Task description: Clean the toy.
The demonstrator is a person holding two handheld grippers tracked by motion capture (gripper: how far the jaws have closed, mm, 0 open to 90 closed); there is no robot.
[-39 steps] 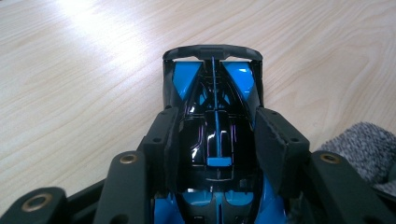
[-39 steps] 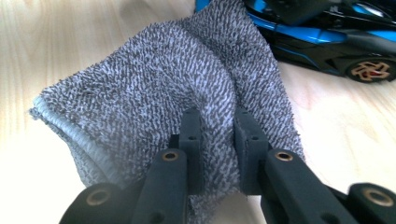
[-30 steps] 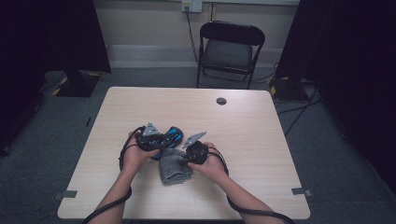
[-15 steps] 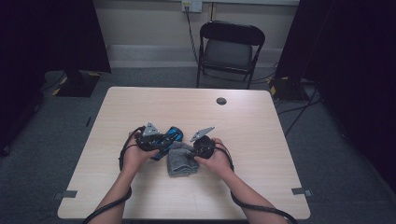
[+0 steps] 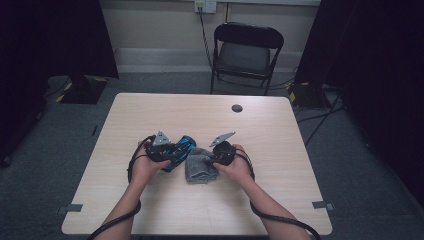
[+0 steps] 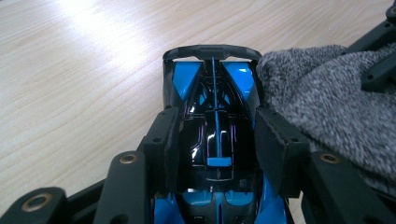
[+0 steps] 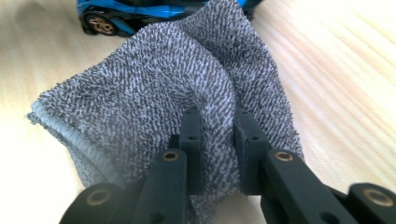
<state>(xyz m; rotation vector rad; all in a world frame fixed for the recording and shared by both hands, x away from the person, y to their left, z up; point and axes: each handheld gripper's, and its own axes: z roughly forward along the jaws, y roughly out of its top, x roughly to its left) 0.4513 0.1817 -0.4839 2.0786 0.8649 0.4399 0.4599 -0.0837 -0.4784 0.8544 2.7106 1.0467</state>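
A blue and black toy car (image 6: 212, 107) lies on the wooden table (image 5: 200, 115), held between the pads of my left gripper (image 6: 215, 144), which is shut on its body. The same toy car (image 5: 181, 150) sits left of a grey cloth (image 5: 200, 167) in the high view. My right gripper (image 7: 217, 135) is shut on a pinched fold of the grey cloth (image 7: 154, 88), which drapes onto the table and touches the toy car (image 7: 140, 11) at its far end. In the high view my left gripper (image 5: 172, 152) and right gripper (image 5: 212, 160) face each other across the cloth.
A small dark round disc (image 5: 237, 108) lies toward the table's far side. A black folding chair (image 5: 247, 52) stands behind the table. Cables trail from both hands toward the near edge. Bare wood spreads on all sides of the hands.
My right hand has slid to the right with the cloth pinched in it, pulling the cloth that way. The left hand and the car have stayed put.
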